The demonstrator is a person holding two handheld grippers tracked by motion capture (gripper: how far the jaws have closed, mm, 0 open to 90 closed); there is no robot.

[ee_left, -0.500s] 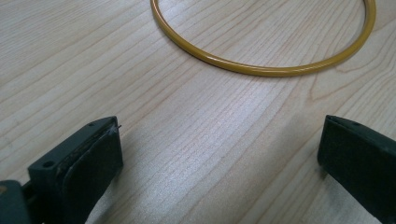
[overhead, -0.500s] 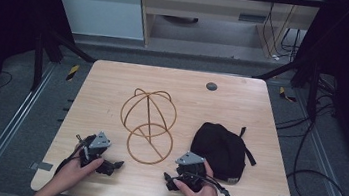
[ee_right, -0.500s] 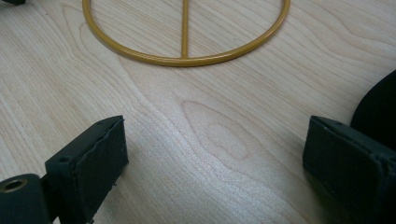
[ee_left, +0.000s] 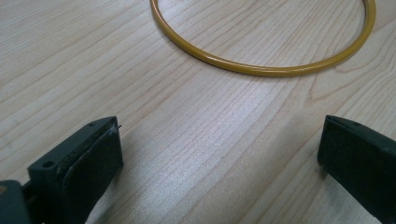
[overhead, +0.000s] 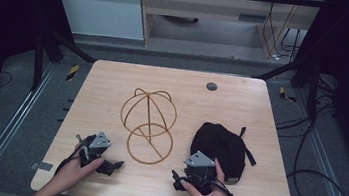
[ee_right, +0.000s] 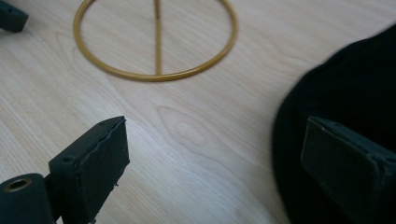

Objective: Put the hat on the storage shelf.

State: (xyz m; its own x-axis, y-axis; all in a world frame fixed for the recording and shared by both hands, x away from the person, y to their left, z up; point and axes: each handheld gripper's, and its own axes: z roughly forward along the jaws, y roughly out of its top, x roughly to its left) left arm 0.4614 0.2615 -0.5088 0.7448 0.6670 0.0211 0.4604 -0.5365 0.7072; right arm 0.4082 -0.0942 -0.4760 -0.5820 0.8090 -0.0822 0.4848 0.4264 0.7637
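Observation:
A gold wire hat stand (overhead: 149, 125) stands mid-table, a dome of hoops over a flat ring base (ee_left: 261, 70) (ee_right: 154, 74). To its right lies a black cap (overhead: 219, 146) (ee_right: 345, 84). My left gripper (overhead: 112, 165) (ee_left: 219, 158) rests near the front edge, left of the ring, its jaws wide open over bare wood. My right gripper (overhead: 192, 173) (ee_right: 215, 163) sits at the cap's front-left, open, with its right jaw against the edge of the cap and nothing between the pads. The left gripper's jaw tip (ee_right: 11, 16) shows at the far left of the right gripper view.
The wooden table (overhead: 113, 85) has a small dark round disc (overhead: 211, 86) near its far edge. Black cables (overhead: 313, 185) lie on the floor at the right. Metal rails (overhead: 12, 128) run along both sides of the table.

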